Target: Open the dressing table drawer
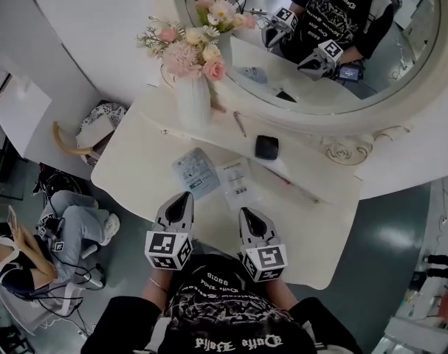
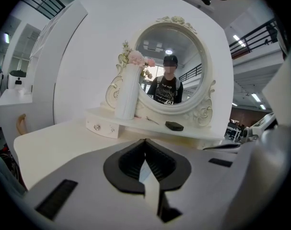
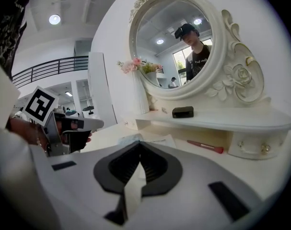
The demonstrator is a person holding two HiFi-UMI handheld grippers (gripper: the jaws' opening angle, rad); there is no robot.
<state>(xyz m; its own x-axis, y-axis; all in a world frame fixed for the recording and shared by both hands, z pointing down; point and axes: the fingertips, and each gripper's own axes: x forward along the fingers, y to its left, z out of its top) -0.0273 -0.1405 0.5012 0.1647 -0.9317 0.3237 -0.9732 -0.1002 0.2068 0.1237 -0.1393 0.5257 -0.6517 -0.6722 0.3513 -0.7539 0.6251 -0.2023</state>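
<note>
White drawer [image 2: 104, 128] shut, under the shelf's [image 2: 150, 128] left end. Left gripper [image 1: 185, 198] and right gripper [image 1: 246, 214] pinched shut, empty, not there yet. Next: reach, spread wide, grab knob [image 2: 97, 127], pull.

White flower vase [image 1: 193, 103], black case [image 1: 266, 147], two leaflets [image 1: 196, 172]

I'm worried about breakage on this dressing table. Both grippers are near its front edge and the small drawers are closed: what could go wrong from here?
The tall vase stands on the shelf just above the left drawer; a bump or hard tug there might tip it. The drawer knobs look tiny, and the left gripper and right gripper are both shut, so a grab could slip. The papers on the table could get swept along.
</note>
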